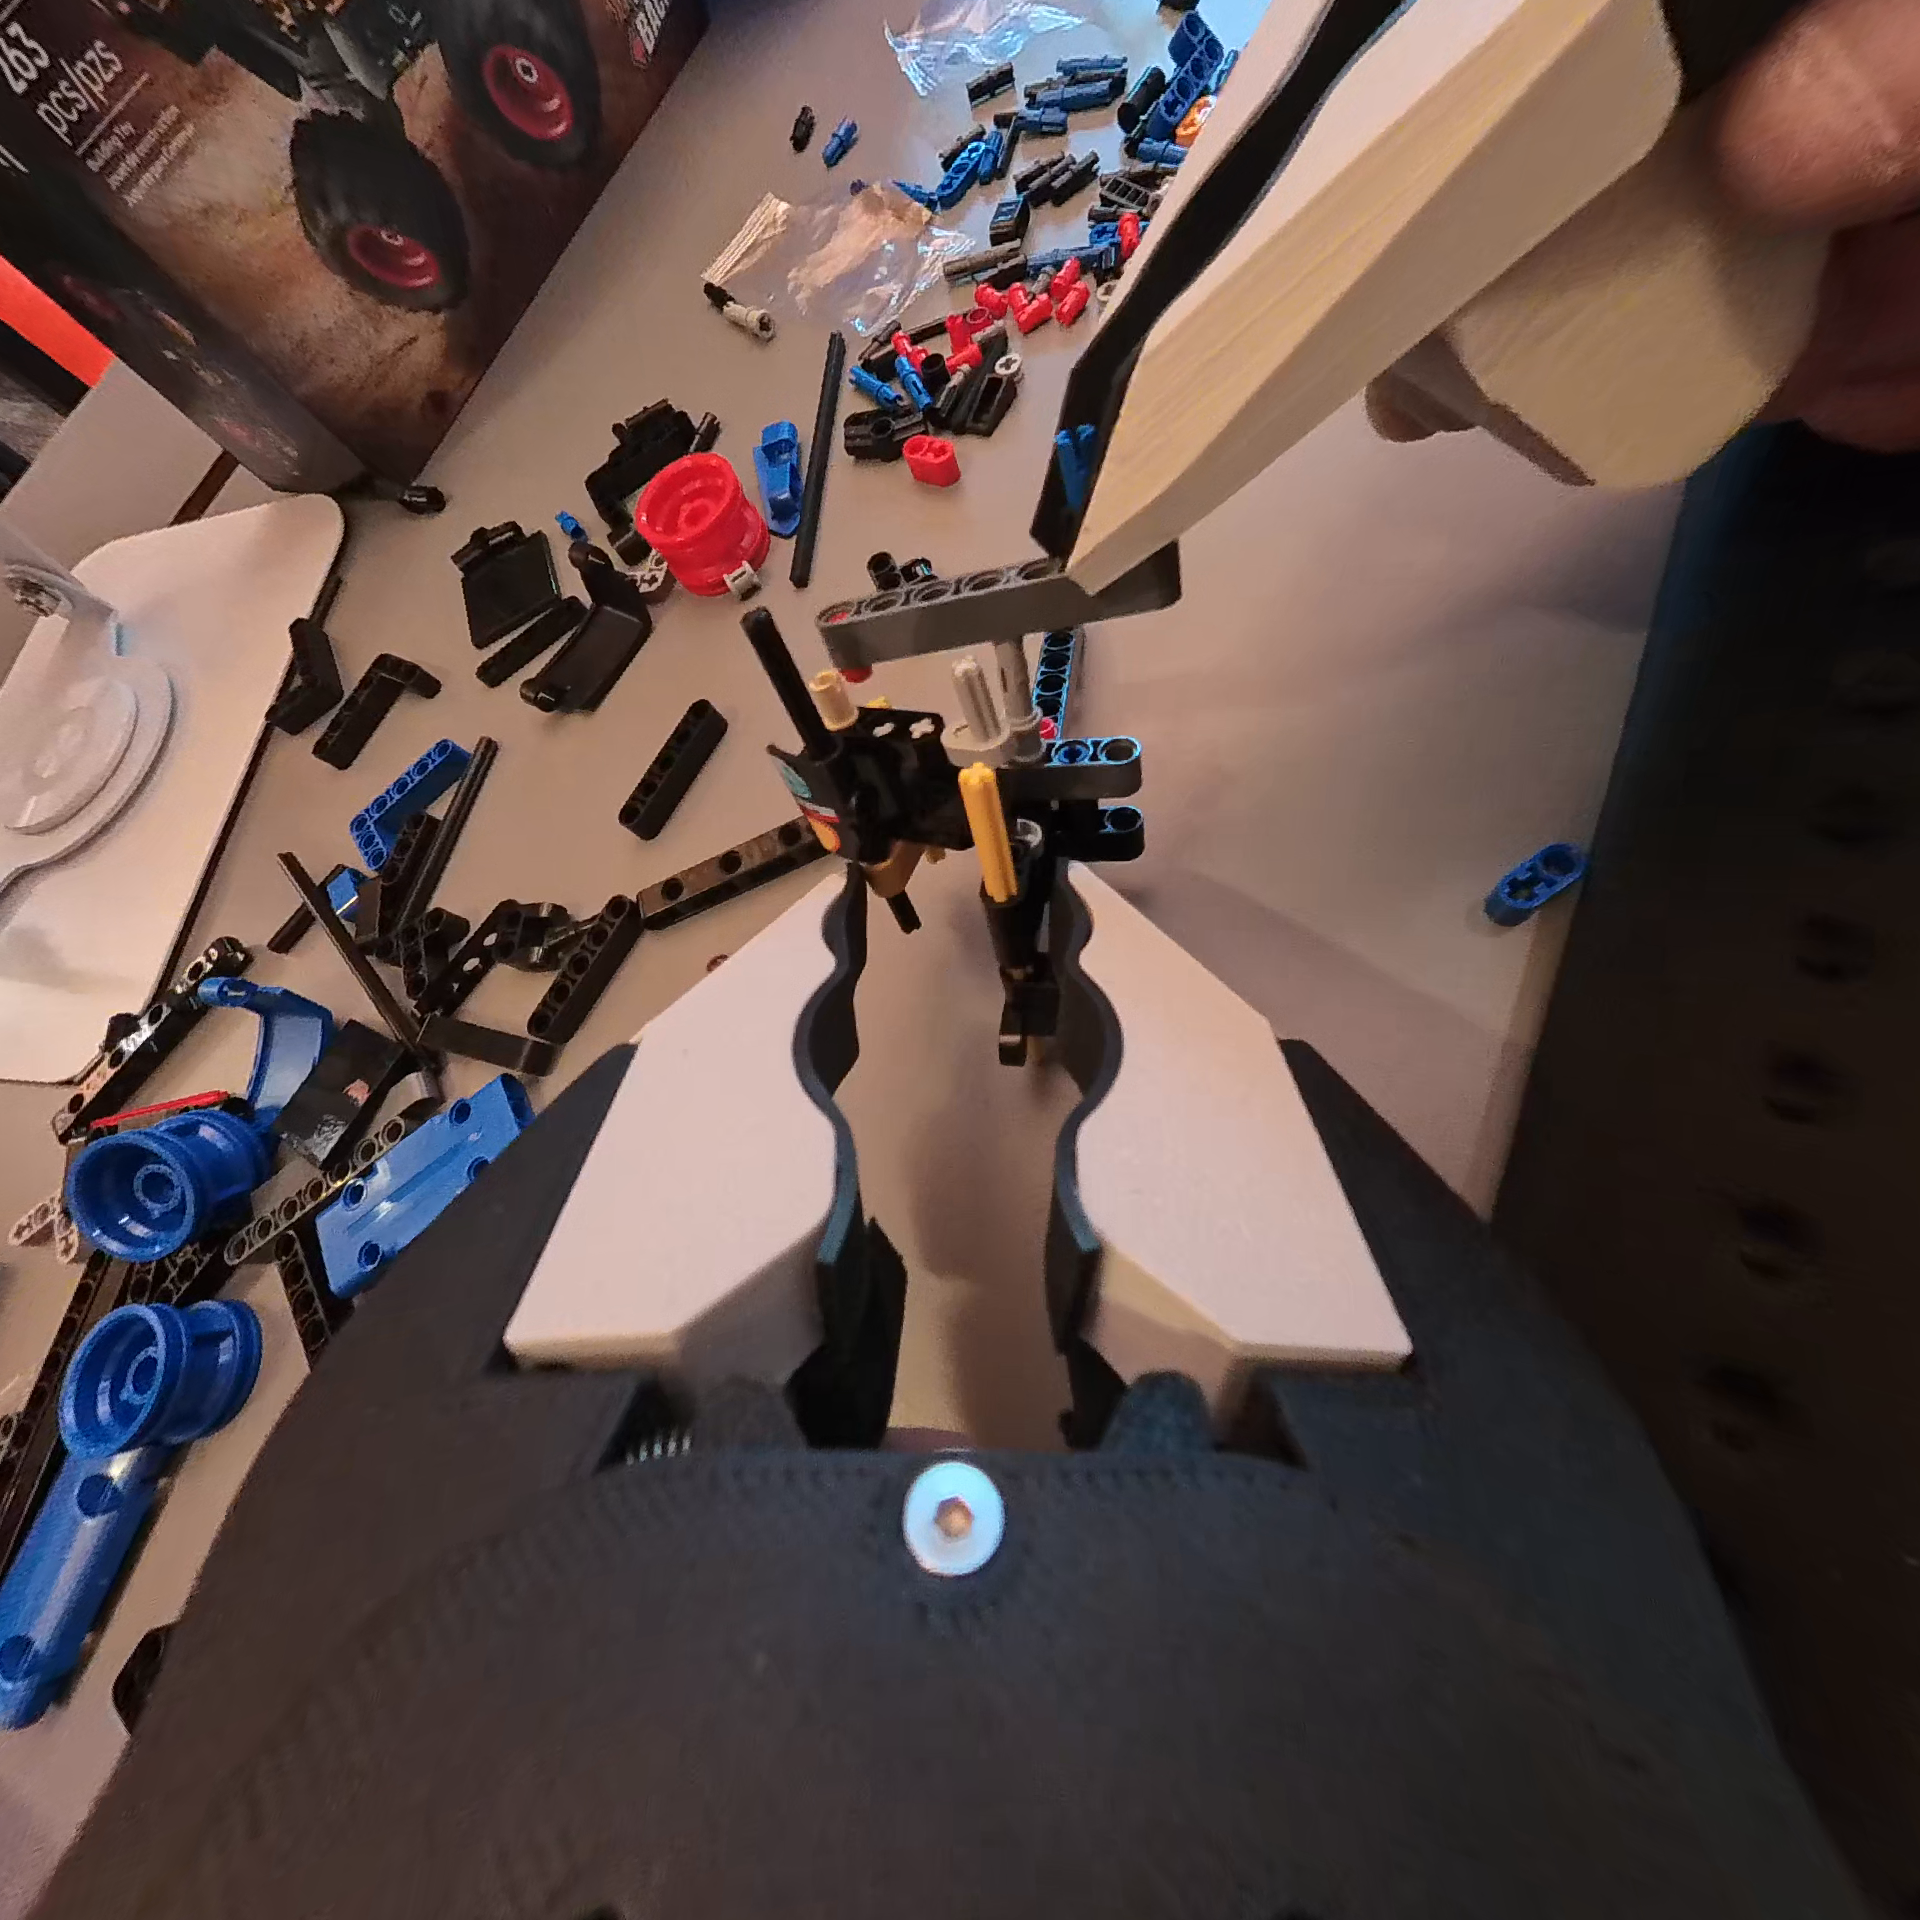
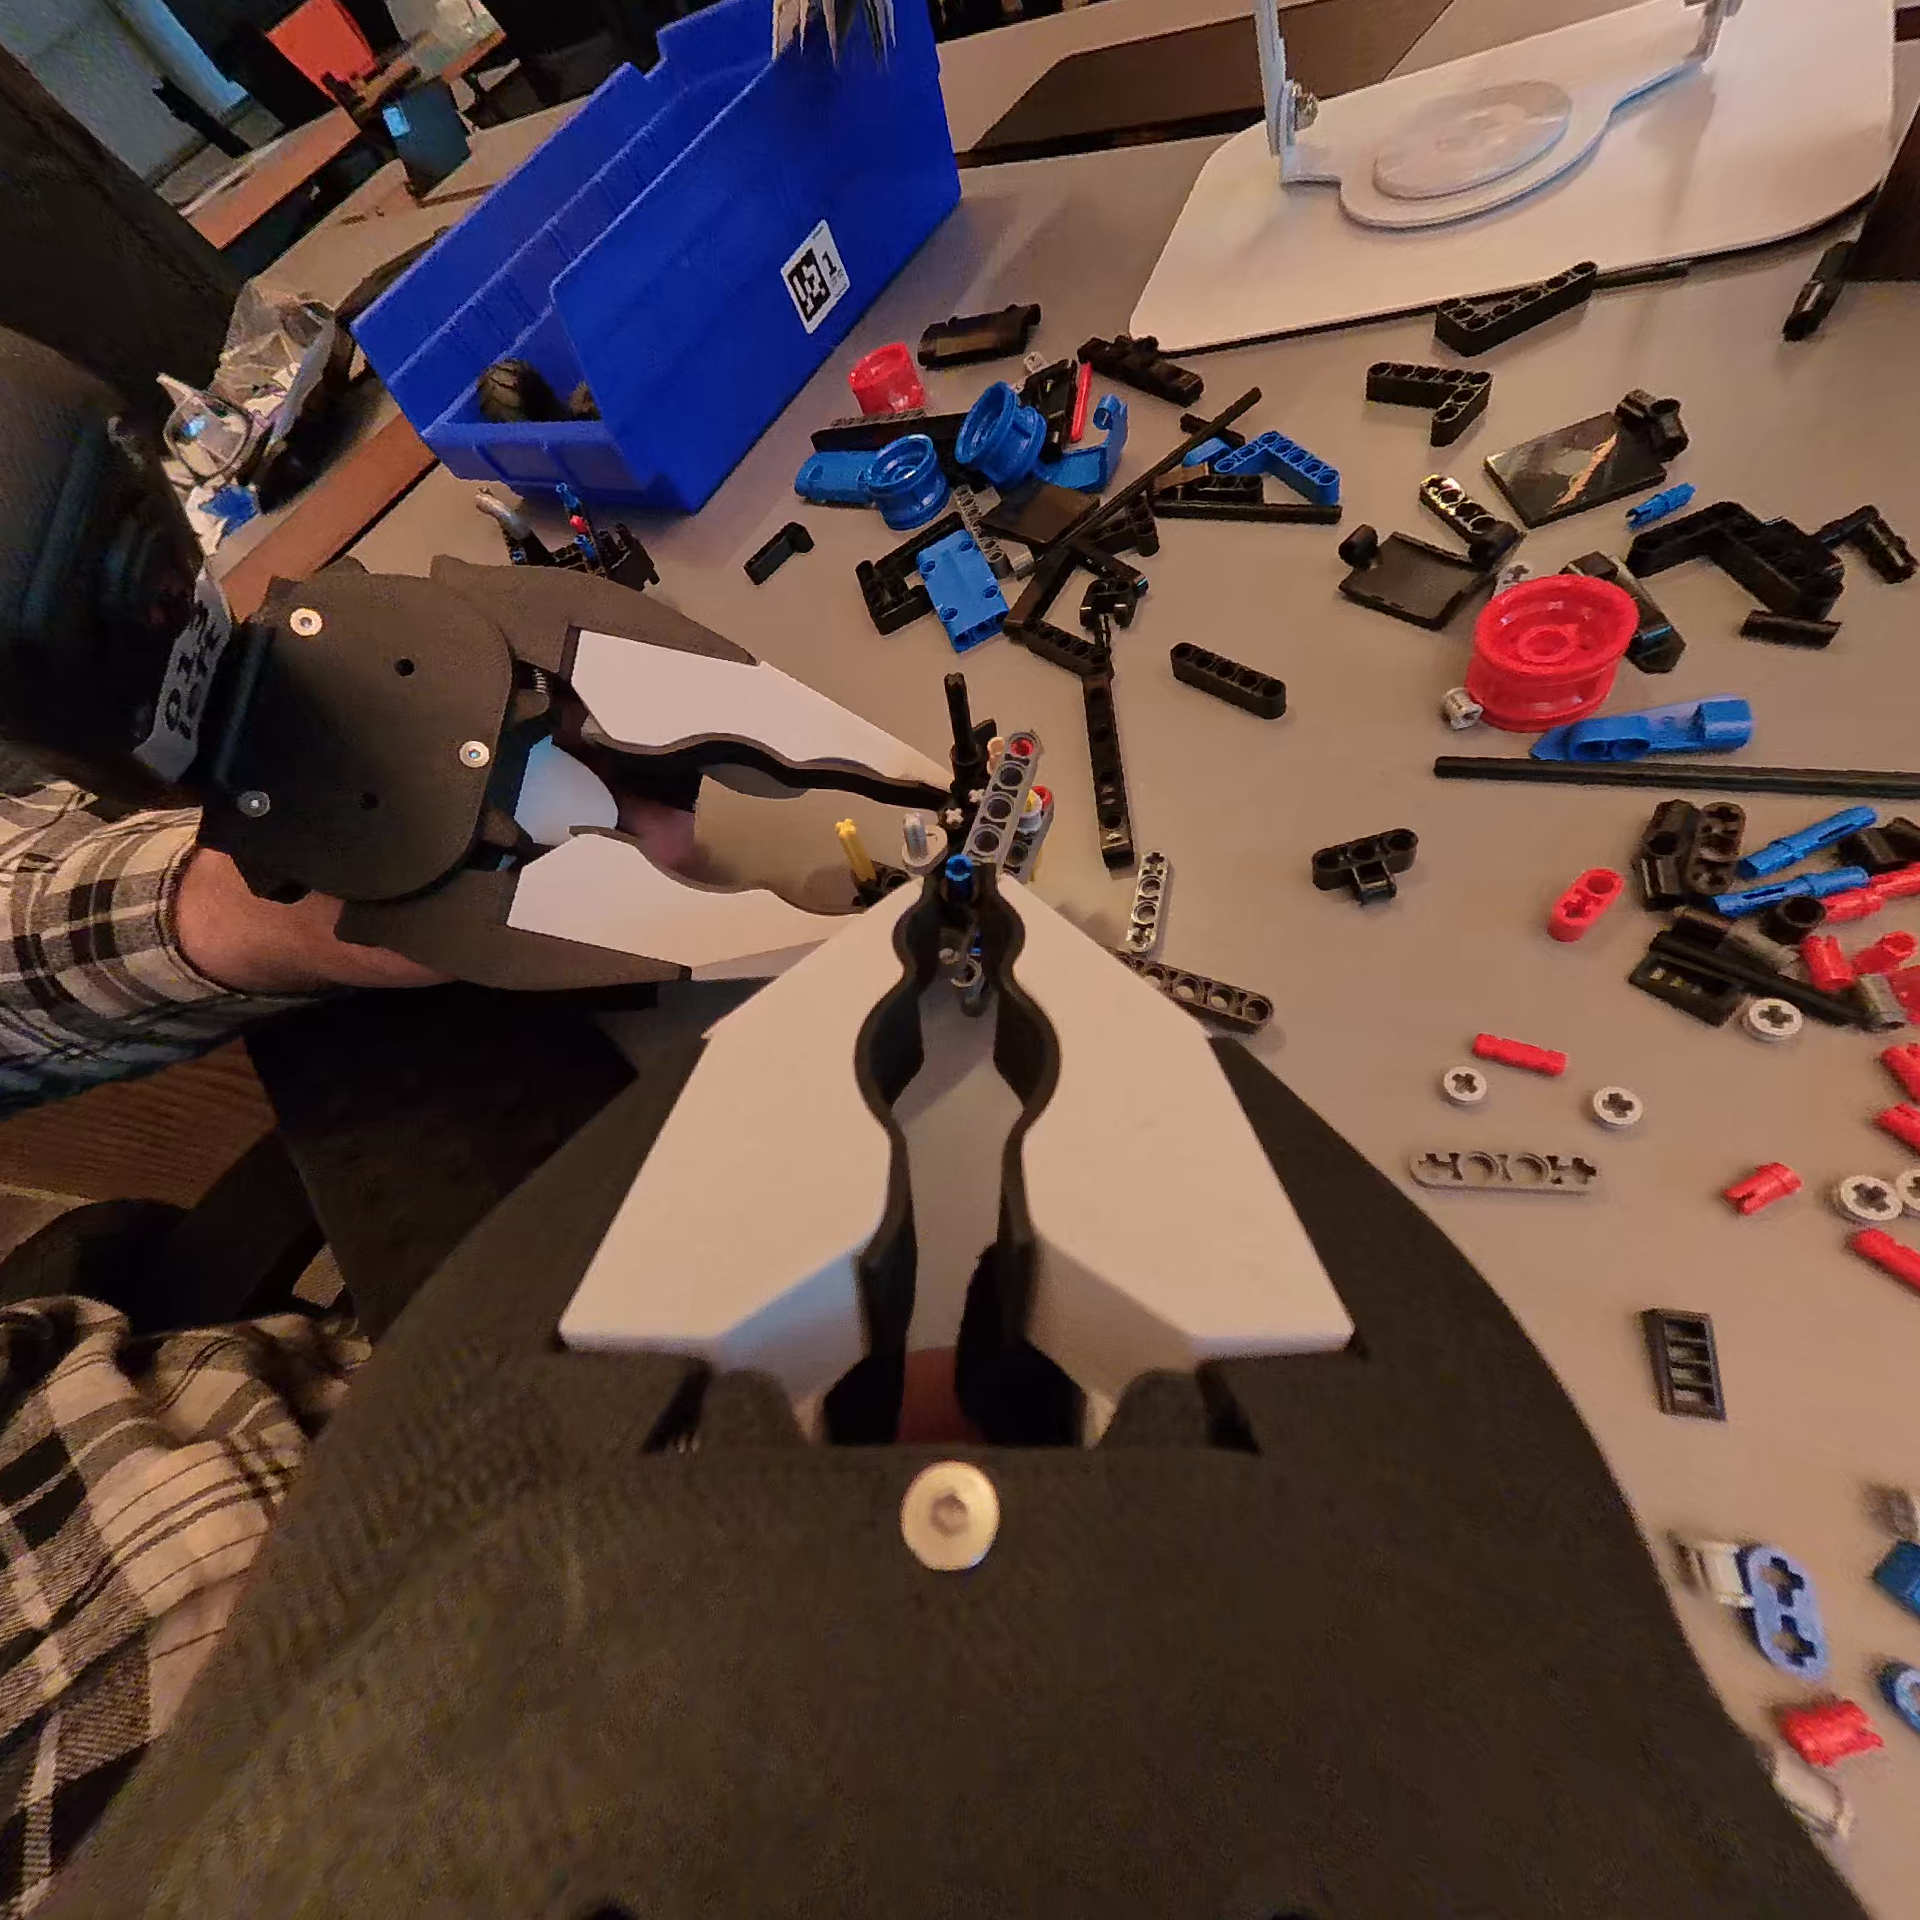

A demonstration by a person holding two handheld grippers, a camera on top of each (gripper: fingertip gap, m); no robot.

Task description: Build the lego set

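My left gripper [image 1: 961, 883] is shut on a small Lego assembly [image 1: 894, 790] of black parts with a yellow axle, grey pins and a black axle sticking up. My right gripper [image 1: 1070, 561] reaches in from the upper right, shut on one end of a grey beam with holes [image 1: 935, 613]. It holds the beam just above the assembly's pins. In the right wrist view my right gripper [image 2: 961, 883] holds the grey beam [image 2: 1003, 805] upright against the assembly [image 2: 958, 748]. The left gripper [image 2: 904, 847] comes in from the left.
Loose black, blue and red Lego pieces cover the grey table [image 2: 1351, 1039]. Among them are a red wheel hub [image 2: 1548, 644] and blue hubs [image 1: 156, 1174]. A blue bin [image 2: 665, 270], a white stand [image 2: 1507, 156] and the set's box [image 1: 312, 208] stand at the back. One gripper's finger ends stand about 6 centimetres off the other's. The red wheel hub [image 2: 1548, 644] is about 15 centimetres from both grippers' fingertips. The left camera catches it too, in the left wrist view [image 1: 703, 494].
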